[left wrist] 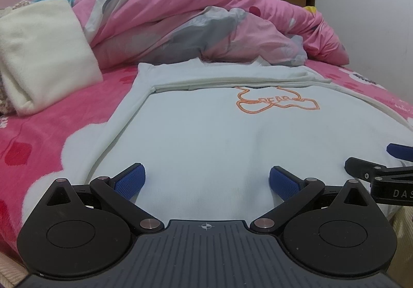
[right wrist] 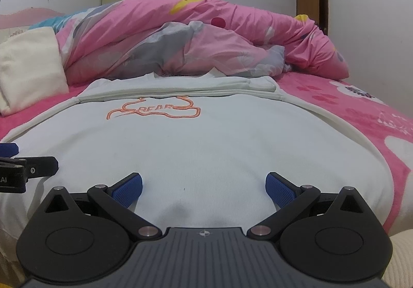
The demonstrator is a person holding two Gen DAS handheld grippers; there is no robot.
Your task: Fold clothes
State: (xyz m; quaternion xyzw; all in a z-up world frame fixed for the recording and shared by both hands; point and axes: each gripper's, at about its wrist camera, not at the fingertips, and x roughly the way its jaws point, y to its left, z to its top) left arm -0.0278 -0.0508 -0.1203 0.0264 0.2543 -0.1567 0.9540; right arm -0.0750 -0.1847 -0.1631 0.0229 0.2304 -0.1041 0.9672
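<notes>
The pale sweatshirt (left wrist: 206, 138) lay flat on the pink bed (left wrist: 33, 138), stretching lengthwise away from me. My left gripper (left wrist: 206, 181) and right gripper (right wrist: 204, 186), both spread wide and empty, sat side by side at its near hem.

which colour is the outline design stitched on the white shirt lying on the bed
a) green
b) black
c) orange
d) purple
c) The outline design on the white shirt is orange in both wrist views, a looping line around small letters, with no green, black or purple in it.
</notes>
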